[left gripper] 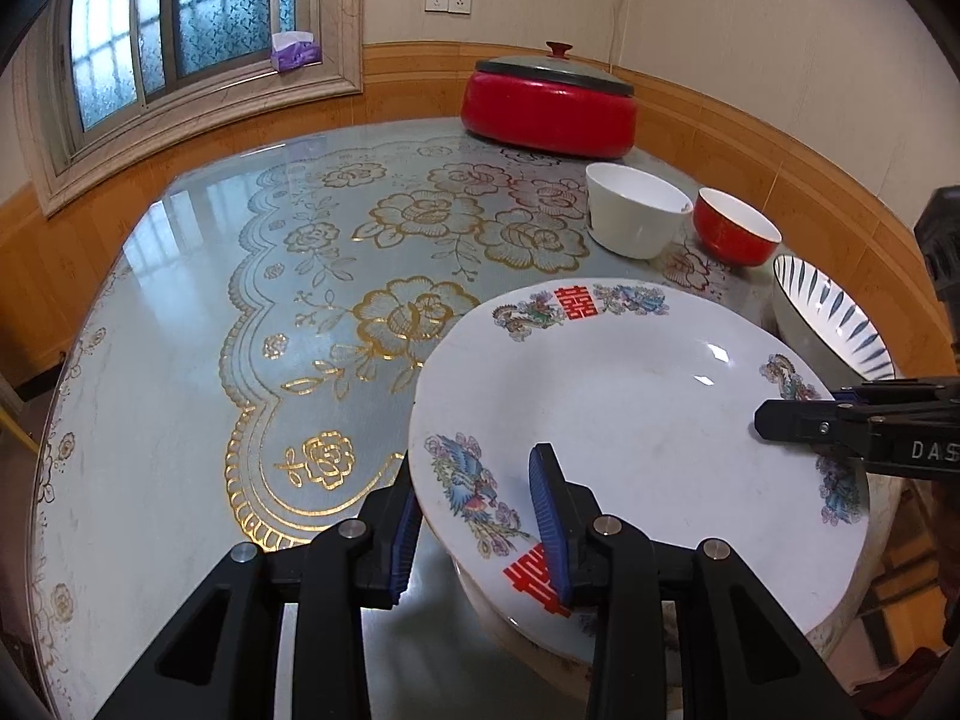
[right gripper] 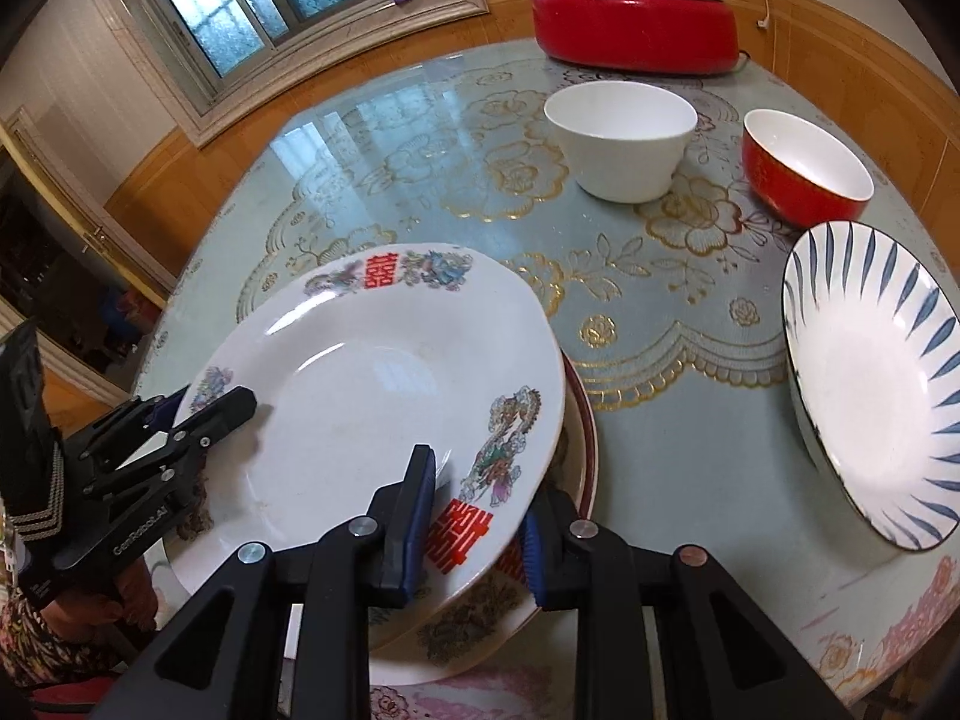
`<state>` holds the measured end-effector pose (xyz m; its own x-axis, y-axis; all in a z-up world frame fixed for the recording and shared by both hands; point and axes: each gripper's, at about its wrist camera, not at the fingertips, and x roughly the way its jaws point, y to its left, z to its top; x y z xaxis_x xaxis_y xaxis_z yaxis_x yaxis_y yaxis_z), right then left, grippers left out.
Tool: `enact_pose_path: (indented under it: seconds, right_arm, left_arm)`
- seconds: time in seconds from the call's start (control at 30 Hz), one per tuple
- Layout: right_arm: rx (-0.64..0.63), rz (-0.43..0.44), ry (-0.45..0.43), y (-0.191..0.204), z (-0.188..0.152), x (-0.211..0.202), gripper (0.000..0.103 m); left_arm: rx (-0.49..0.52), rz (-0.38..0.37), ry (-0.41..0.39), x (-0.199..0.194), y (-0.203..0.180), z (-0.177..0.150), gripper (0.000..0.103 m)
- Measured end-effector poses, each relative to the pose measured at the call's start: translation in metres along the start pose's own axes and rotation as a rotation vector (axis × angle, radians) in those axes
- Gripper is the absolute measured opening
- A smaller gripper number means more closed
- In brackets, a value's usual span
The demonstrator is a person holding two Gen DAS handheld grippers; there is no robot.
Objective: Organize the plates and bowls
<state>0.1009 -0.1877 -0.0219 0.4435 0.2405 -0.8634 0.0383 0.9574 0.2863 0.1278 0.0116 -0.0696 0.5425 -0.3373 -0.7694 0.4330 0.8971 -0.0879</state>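
With my left claw and right claw both clamped on the phoenix plate's rim above another plate, stacking had barely begun; three bowls stood loose on the worktop.

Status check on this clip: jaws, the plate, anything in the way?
Left gripper and right gripper both shut on the white plate, opposite rims. Plate tilted above a second plate. Striped bowl sits nearby, apart.

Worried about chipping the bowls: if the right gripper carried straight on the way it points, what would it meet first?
Probably bare table, judging by its downward tilt. The right gripper already clamps the plate; the white bowl sits farther on, though depth is uncertain.
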Motion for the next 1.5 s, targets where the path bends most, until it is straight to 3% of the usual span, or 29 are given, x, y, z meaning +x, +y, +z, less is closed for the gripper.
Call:
enact_pose_path:
  seconds: [0.3, 0.63, 1.07, 1.23, 1.43, 1.5]
  right_arm:
    - [-0.015, -0.063, 0.002, 0.003, -0.009, -0.002, 0.029]
    - [-0.005, -0.137, 0.0, 0.0, -0.009, -0.009, 0.03]
    - [0.06, -0.095, -0.002, -0.007, -0.02, -0.019, 0.03]
    - [0.103, -0.084, -0.017, -0.015, -0.024, -0.026, 0.03]
    - [0.165, -0.075, -0.005, -0.029, -0.03, -0.026, 0.031]
    - [0.193, -0.036, 0.005, -0.033, -0.032, -0.023, 0.031]
  left_arm:
    - [0.057, 0.049, 0.03, 0.001, -0.008, -0.014, 0.04]
    - [0.077, 0.039, 0.031, -0.004, -0.013, -0.019, 0.04]
    - [0.05, 0.009, 0.041, -0.011, -0.013, -0.023, 0.046]
    - [0.042, 0.017, 0.025, -0.017, -0.01, -0.022, 0.061]
    - [0.026, 0.019, 0.045, -0.013, -0.006, -0.022, 0.062]
    - [0.025, 0.013, 0.052, -0.011, -0.006, -0.022, 0.062]
